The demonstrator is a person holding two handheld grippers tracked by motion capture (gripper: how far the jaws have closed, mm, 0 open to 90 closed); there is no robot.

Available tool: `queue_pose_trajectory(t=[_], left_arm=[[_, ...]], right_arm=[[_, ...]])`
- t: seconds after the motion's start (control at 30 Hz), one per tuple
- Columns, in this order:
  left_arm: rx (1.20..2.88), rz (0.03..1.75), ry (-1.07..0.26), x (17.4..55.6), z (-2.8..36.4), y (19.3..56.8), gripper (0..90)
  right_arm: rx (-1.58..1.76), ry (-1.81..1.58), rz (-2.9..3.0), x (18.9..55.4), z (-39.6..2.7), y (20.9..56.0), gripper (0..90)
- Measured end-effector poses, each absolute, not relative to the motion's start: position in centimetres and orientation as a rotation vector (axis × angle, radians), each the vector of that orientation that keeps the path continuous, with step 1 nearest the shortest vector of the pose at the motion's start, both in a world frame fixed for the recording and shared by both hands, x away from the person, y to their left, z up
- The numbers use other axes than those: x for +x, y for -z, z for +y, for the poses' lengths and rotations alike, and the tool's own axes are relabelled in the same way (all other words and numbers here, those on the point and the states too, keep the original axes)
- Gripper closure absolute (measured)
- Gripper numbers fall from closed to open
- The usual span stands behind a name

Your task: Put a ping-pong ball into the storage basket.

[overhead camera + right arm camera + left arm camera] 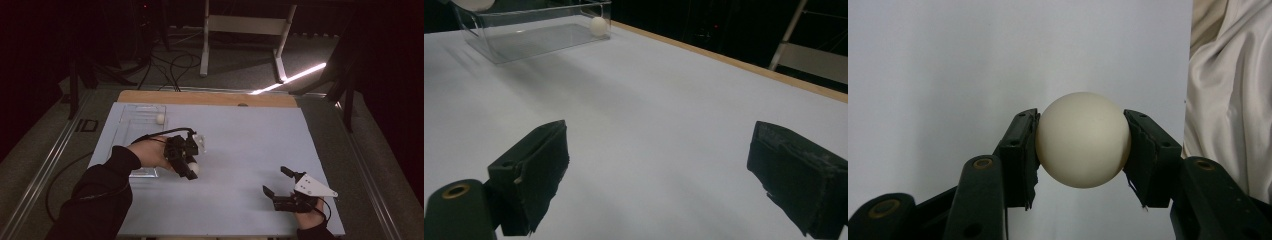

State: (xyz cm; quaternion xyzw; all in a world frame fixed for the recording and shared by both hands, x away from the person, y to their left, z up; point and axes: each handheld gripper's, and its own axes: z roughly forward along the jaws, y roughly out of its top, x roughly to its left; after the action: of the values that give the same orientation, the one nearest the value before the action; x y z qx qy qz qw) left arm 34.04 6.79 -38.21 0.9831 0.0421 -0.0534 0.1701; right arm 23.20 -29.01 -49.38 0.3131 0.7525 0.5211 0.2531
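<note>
With both pads pressed on its sides, my left gripper (pixel 191 169) pinches the ball (pixel 1083 140) just beside the clear tray (pixel 129 122) — a second ball (pixel 160 119) lies inside. My right gripper (pixel 274 181) rests on the mat (pixel 250 145), jaws spread — nothing between them.

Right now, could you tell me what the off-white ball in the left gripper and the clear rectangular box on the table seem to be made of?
The off-white ball looks like smooth matte plastic: even surface, soft shading, no glare. The clear rectangular box looks like rigid glossy acrylic or similar: see-through walls with bright edges, though glass cannot be ruled out.
</note>
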Motion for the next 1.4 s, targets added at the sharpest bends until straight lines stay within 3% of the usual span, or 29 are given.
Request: queue_pose_trajectory(t=[1.4], left_arm=[[2.737, 0.193, 0.058, 34.5, 11.7, 33.9, 52.2]], right_arm=[[0.853, -1.416, 2.044, 23.2, -29.0, 49.4, 9.7]])
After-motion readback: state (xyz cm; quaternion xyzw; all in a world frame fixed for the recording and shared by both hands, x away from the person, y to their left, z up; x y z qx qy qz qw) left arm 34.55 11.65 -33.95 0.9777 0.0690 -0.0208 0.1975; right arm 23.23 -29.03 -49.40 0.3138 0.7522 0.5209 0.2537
